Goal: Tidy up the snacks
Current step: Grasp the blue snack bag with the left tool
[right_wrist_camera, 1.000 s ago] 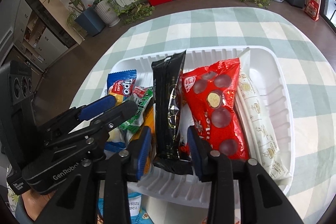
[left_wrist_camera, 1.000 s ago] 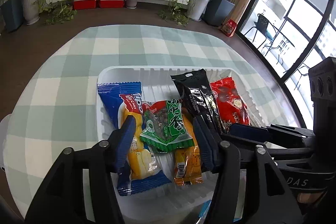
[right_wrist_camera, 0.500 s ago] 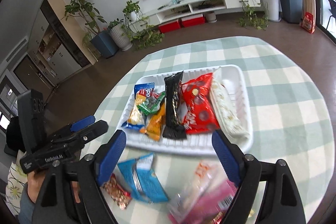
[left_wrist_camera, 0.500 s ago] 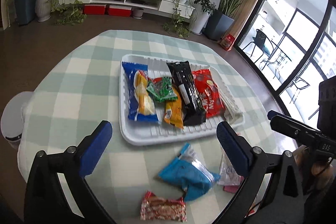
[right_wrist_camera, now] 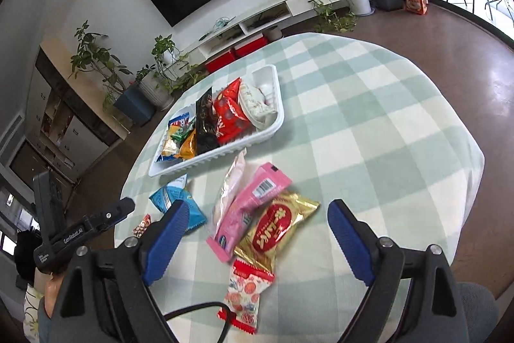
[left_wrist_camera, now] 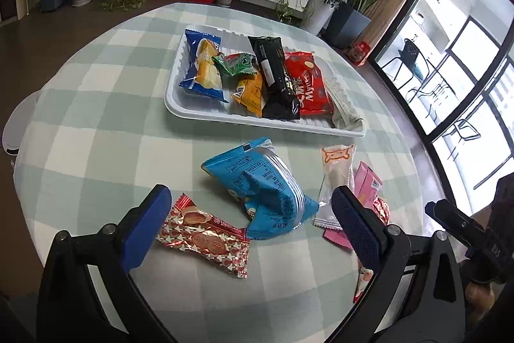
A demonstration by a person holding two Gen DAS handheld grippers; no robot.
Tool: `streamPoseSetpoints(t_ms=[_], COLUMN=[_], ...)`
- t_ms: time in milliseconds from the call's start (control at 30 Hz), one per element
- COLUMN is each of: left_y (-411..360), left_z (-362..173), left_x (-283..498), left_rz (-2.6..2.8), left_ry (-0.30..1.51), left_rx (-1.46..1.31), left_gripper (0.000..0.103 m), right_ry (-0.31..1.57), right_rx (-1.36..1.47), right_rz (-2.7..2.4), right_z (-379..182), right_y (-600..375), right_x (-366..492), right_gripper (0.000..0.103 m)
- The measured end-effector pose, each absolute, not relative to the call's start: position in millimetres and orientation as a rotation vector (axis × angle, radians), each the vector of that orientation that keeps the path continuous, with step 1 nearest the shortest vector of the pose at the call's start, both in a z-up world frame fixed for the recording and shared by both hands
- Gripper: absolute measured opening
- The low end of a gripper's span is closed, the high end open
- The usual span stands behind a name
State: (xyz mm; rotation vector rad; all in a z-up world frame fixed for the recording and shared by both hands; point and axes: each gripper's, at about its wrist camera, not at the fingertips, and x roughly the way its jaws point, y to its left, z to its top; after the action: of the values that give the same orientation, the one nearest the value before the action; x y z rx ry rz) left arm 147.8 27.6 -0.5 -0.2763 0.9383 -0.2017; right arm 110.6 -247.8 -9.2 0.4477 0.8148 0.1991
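With both the left gripper (left_wrist_camera: 249, 225) and right gripper (right_wrist_camera: 257, 241) wide open and empty, drop the left squarely over the blue pack (left_wrist_camera: 260, 188) lying just ahead between its fingers, pinching its puffed middle before carrying it forward to the tray (left_wrist_camera: 205, 115).

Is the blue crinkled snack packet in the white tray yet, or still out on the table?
Out. The blue packet lies on the checked tablecloth, in front of the white tray.
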Motion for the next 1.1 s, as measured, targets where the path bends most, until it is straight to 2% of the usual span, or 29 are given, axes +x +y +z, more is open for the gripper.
streamPoseSetpoints(t_ms=[500,600,667,800,867,967,1100], left_y=[-5,-6,-6,-9,-11,-16,-20], left_z=[-41,-50,-52,-52,-51,-51,-50], left_x=[208,216,218,218,217,215,210], left_rz=[-0.087,-0.094,-0.115,-0.132,-0.138,-0.156,-0.191], left_ry=[1.081,1.100,1.095,1.085,1.079,1.071,1.061], left_rx=[-0.144,-0.121,-0.112,-0.083,-0.063,-0.011,0.032], left_gripper=[0.101,0.098,0.088,0.076,0.062,0.049,0.043], right_ry=[0.805,0.802,0.806,0.813,0.821,0.828,0.830], right_rx=[0.452,0.449,0.452,0.457,0.457,0.460,0.453], right_rz=[0.234,0.231,0.232,0.234,0.234,0.239,0.242], right_z=[-20,-22,-24,-28,-31,-34,-36], right_y=[-247,-249,-250,-251,-251,-250,-246], right_x=[91,89,88,88,88,88,87], right_gripper=[0.090,0.090,0.090,0.090,0.090,0.090,0.090])
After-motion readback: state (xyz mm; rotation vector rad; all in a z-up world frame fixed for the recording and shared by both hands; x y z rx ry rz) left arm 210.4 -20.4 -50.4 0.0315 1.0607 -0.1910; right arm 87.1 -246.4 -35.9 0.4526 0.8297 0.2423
